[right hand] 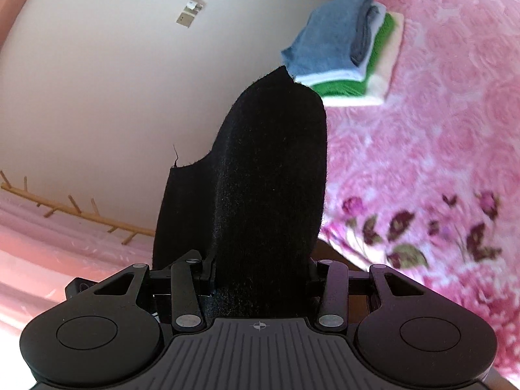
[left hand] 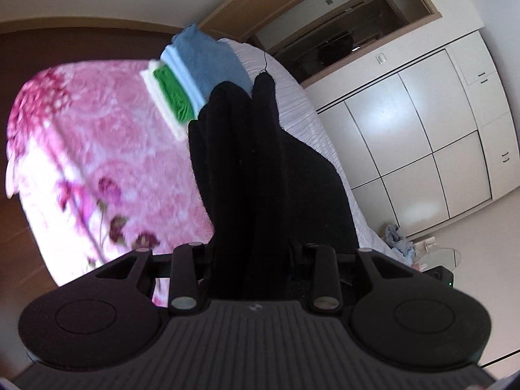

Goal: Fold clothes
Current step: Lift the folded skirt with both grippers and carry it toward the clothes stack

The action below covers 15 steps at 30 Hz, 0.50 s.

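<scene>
A black fuzzy garment [left hand: 260, 169] hangs bunched in the air over the bed, and my left gripper [left hand: 252, 253] is shut on it. The cloth wraps over the fingers and hides their tips. In the right wrist view another part of the same black garment [right hand: 260, 195] drapes over my right gripper [right hand: 260, 269], which is shut on it as well, fingertips hidden. Beyond it, a stack of folded clothes [left hand: 201, 74] [right hand: 347, 52], blue over white, green and cream, lies on the pink floral bedspread [left hand: 97, 149] [right hand: 438, 130].
A pale striped cover [left hand: 302, 104] runs along the bed's far side. White wardrobe doors [left hand: 406, 149] line the wall, with a blue cloth heap [left hand: 398, 239] and a round glass table [left hand: 445, 256] on the floor. A wooden peg rack [right hand: 78, 211] and pink curtain [right hand: 48, 260] stand at the left.
</scene>
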Motion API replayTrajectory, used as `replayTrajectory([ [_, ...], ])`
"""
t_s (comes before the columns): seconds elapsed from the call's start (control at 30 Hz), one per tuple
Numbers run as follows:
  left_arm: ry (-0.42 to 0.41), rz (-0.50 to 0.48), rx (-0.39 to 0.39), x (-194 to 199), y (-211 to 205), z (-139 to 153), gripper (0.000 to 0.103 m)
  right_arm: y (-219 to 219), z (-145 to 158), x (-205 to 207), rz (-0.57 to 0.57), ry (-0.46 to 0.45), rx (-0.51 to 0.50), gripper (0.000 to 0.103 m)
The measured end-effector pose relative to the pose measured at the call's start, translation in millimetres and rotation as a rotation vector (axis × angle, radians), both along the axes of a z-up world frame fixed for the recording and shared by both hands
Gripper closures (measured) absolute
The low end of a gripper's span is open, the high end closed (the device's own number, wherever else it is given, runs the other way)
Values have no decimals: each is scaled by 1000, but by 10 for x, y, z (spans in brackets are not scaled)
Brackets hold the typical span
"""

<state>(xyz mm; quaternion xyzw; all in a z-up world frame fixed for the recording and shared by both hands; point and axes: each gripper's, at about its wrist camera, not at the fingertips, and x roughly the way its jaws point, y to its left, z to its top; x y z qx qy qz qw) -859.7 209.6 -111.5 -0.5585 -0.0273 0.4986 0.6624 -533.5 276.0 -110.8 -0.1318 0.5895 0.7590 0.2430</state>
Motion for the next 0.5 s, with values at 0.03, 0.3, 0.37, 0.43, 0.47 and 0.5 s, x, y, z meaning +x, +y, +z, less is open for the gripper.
replayTrajectory([
  [0.03,1,-9,5,-61,111,24,73,60,10,-38,-8,4,3,60],
  [0.3,43,-66,10,-477,1222,183,73,1016,51,-453,-70,38,-4,60],
  [0.37,43,-77,29,-561,1499,208,73,1269,85,-542,-78,45,-2,60],
  [0.43,35,-88,41,-620,1768,224,73,1503,126,-602,-92,47,20,60],
  [0.47,33,-95,45,-639,1901,233,73,1599,154,-625,-101,45,31,60],
  [0.5,34,-107,49,-650,2030,254,73,1685,182,-640,-114,44,39,60],
])
